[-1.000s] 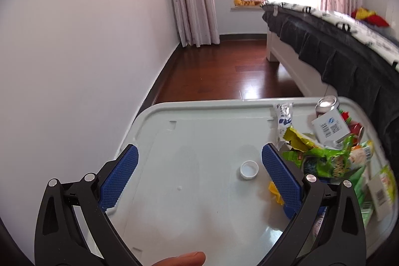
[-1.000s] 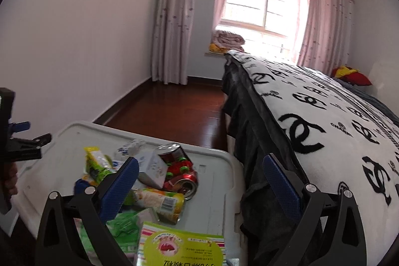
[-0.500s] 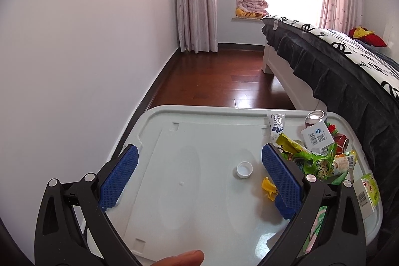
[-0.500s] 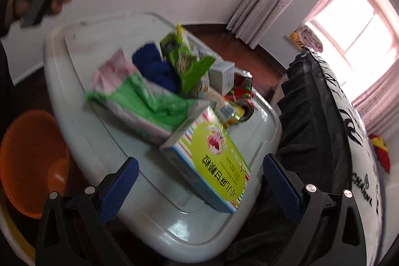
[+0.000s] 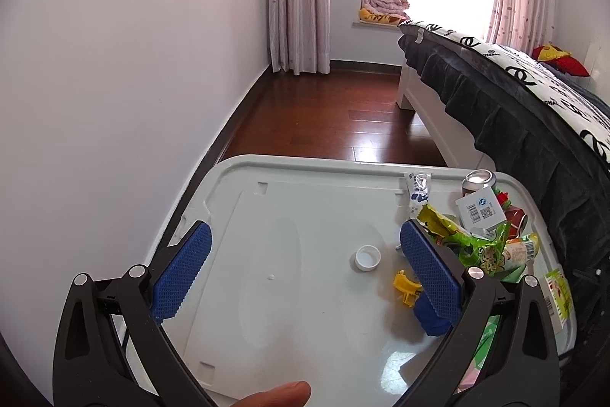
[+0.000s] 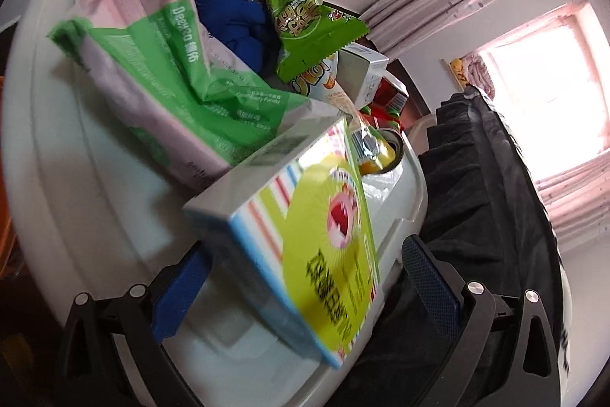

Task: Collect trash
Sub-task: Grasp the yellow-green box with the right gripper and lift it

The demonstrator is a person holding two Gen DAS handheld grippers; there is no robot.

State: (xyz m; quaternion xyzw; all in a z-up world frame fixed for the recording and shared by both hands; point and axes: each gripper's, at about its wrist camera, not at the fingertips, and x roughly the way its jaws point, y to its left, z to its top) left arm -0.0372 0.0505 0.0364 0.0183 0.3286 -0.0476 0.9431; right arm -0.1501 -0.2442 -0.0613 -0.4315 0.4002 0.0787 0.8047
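While the right gripper (image 6: 305, 288) stands wide open and holds nothing, the striped box (image 6: 305, 239) lies between its pads at the near end of the trash pile on the white table (image 6: 76, 201). To grasp well, I would centre the box's narrow sides between the pads and level the tilted gripper before closing, lest it slip. Over the table's bare half, the left gripper (image 5: 303, 273) is open and empty, near a white cap (image 5: 367, 257).
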